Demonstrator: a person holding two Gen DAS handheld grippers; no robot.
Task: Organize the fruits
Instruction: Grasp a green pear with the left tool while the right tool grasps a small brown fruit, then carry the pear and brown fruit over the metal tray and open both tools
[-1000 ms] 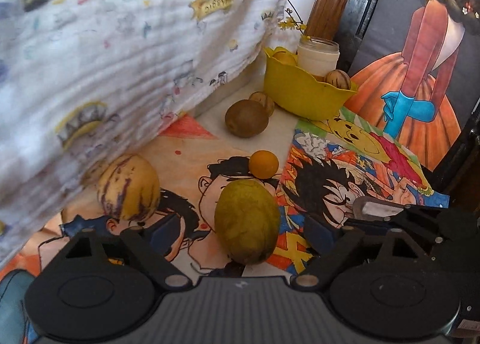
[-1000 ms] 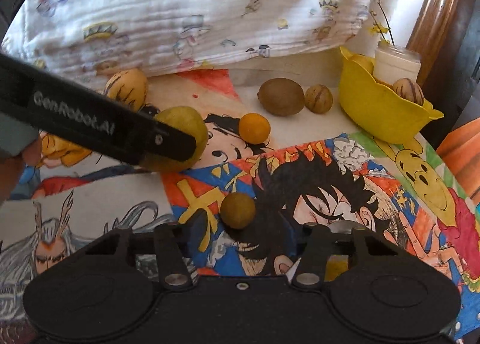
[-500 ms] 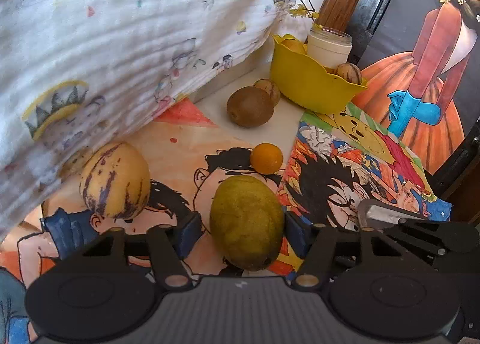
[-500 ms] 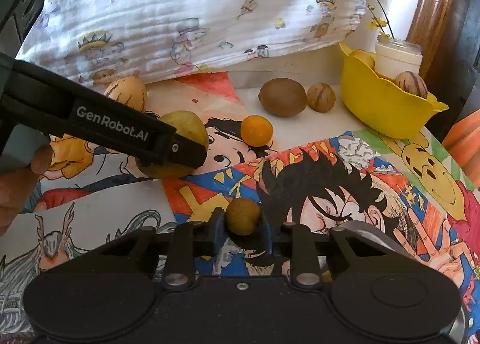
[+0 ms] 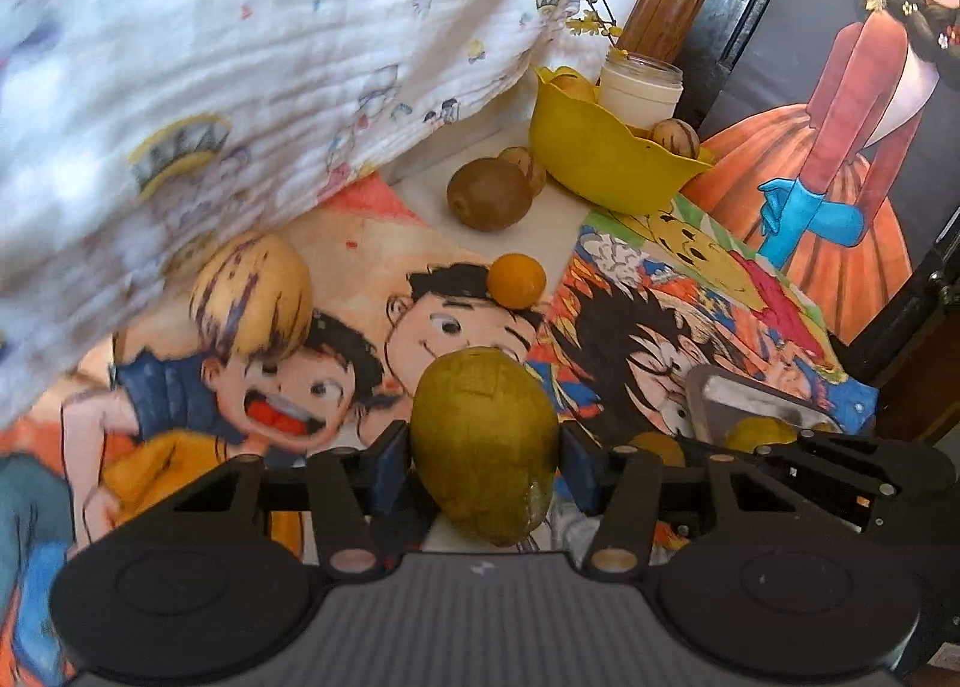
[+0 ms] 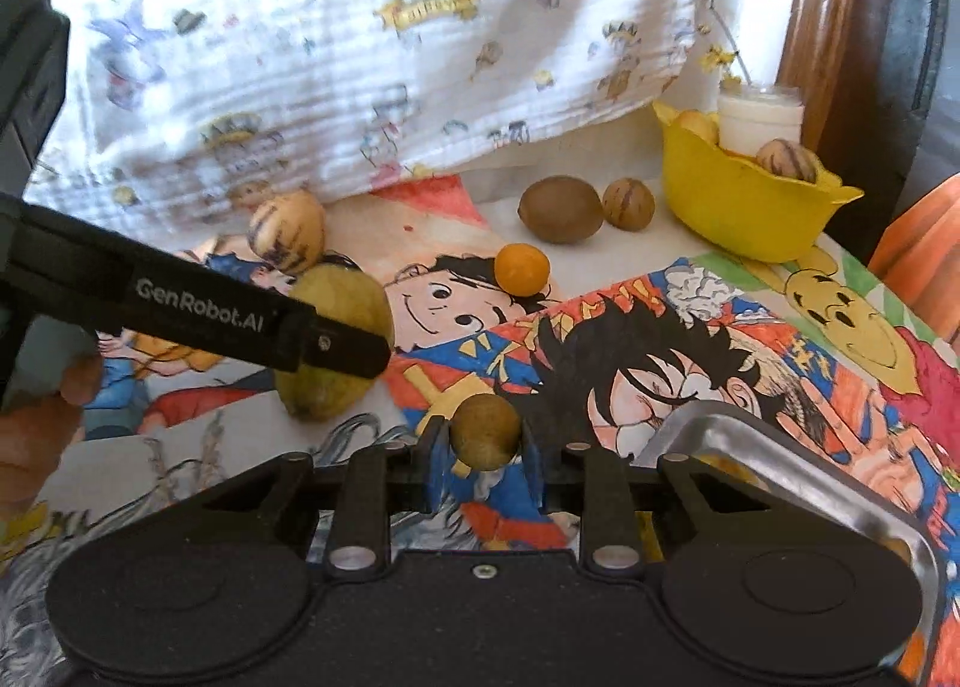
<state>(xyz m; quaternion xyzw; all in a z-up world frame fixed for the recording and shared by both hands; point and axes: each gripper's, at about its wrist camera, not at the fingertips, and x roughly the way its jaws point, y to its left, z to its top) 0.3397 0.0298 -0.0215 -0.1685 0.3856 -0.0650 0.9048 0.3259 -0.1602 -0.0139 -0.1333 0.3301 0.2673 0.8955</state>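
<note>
left tongs (image 5: 483,468): pinched big olive-green oval fruit (image 5: 483,441), skin scuffed, between pads | right tongs (image 6: 483,462): pinched small round brownish-green fruit (image 6: 485,430) at tips

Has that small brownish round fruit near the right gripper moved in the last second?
Yes. The small brownish fruit was resting on the cartoon mat; the right gripper now clamps it.

Both my views bright, daylight even. White cloth (image 5: 252,87) motion-smeared at left edge; cloth (image 6: 372,63) also soft. Fisheye bends edges, corners black. Glare on metal tray (image 6: 798,447). Soft shadows under fruit on tabletop (image 5: 540,219).
</note>
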